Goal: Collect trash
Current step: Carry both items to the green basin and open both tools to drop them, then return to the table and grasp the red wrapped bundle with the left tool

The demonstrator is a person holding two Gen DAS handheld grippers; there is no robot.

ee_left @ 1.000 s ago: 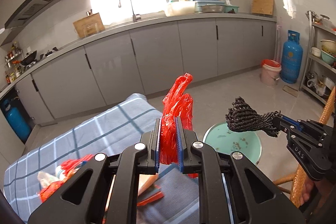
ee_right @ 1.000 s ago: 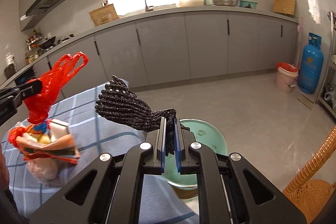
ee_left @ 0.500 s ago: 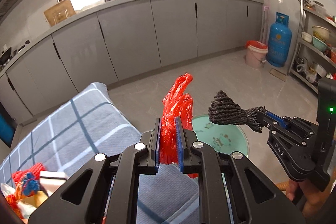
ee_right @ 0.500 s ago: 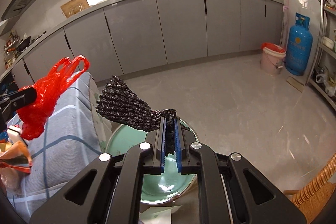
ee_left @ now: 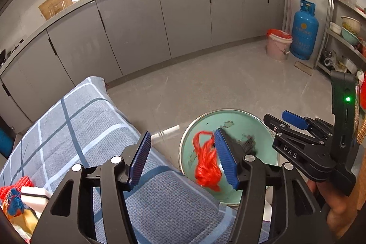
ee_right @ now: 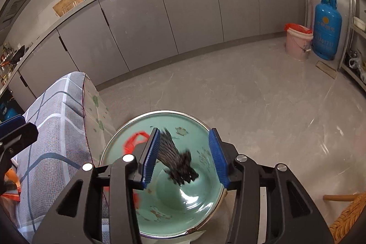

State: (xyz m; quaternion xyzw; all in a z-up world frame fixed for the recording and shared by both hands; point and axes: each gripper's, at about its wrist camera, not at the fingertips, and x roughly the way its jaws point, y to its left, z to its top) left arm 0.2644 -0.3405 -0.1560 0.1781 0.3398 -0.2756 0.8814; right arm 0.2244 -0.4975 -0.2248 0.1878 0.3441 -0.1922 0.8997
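Both grippers' jaws have just opened, so the red bag (ee_left: 207, 166) (long axis upright) and black net (ee_right: 177, 162) drop free between wide jaws over the basin (ee_right: 205, 209).

Two claws were in view, left (ee_left: 183, 158) and right (ee_right: 184, 153), each with two blue pads. One green basin (ee_right: 203, 218) lay below them. In it were two scraps: one red bag (ee_left: 207, 164) and one black net (ee_right: 177, 160). Beyond the claws stood one blue gas cylinder (ee_right: 327, 26) and one pink bucket (ee_right: 297, 42).
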